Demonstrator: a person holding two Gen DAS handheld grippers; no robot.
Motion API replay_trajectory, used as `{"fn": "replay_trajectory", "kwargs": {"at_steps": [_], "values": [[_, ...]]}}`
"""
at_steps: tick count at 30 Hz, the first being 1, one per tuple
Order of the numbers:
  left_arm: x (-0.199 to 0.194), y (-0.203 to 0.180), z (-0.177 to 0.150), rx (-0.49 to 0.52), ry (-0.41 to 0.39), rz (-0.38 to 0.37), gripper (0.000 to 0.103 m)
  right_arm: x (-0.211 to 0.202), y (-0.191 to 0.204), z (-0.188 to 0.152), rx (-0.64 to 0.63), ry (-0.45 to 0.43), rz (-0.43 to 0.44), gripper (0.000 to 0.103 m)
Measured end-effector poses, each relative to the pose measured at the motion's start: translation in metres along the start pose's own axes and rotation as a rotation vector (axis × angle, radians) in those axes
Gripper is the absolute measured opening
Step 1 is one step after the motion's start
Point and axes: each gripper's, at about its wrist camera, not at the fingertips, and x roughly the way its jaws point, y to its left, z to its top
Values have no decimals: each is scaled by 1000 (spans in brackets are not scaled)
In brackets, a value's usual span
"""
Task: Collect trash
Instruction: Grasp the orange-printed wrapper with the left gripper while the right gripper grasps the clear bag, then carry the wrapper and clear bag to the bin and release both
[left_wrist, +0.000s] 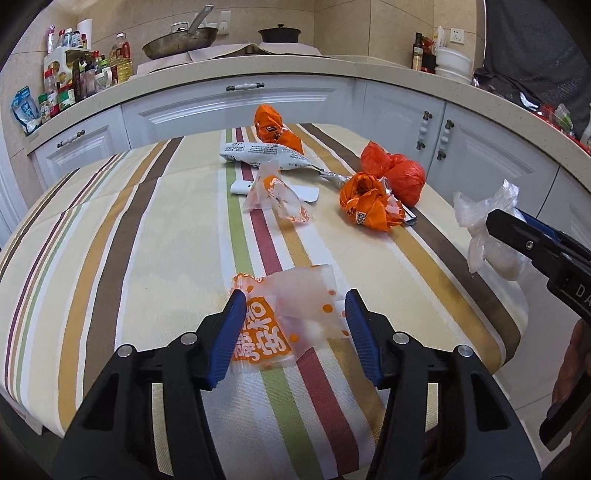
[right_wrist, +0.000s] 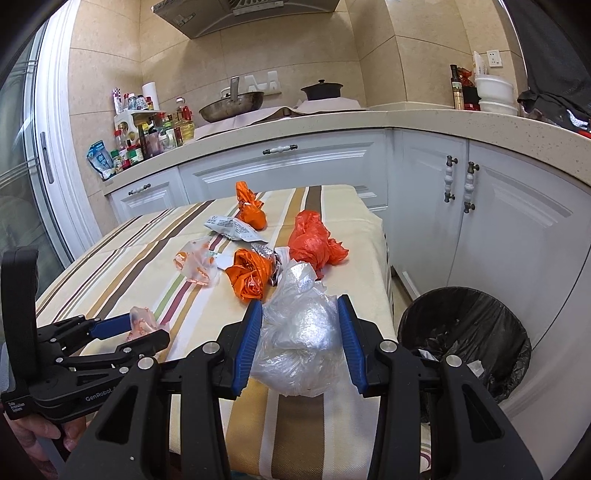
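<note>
My left gripper (left_wrist: 293, 297) is open around an orange-and-clear wrapper (left_wrist: 284, 317) lying on the striped tablecloth (left_wrist: 147, 258); its pads stand either side of it. My right gripper (right_wrist: 300, 301) is open around a crumpled clear plastic bag (right_wrist: 299, 332) at the table's right edge; that bag (left_wrist: 484, 229) and the right gripper (left_wrist: 517, 232) also show in the left wrist view. A black-lined trash bin (right_wrist: 465, 339) stands on the floor right of the table. The left gripper (right_wrist: 144, 328) appears low left in the right wrist view.
More trash lies mid-table: a second clear-orange wrapper (left_wrist: 277, 195), a white printed packet (left_wrist: 262, 153), orange bags (left_wrist: 365, 203) (left_wrist: 275, 127), a red bag (left_wrist: 399, 171). White cabinets (right_wrist: 517, 229) and a counter with wok (left_wrist: 181, 40), pot and bottles stand behind.
</note>
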Motion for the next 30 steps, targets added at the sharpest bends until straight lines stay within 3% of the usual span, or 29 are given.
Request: {"fn": "replay_trajectory", "kwargs": {"at_steps": [2,5,7,15,22,30], "values": [[-4,-1,1,15,-28,11,37,1,1,1,-3,1,-1,42],[-4,1,2,17,-36,8,31,2,2,1,-6,5,-3,42],[-4,2,4,15,-41,9,17,3,2,1,-8,8,-2,42],[-6,7,6,5,-53,13,15,4,2,1,-9,8,-3,42],[-22,7,22,3,-117,20,14,4,1,6,-10,1,-10,42],[-30,-17,52,48,-180,-45,14,-5,-17,14,-6,-34,-73,42]]}}
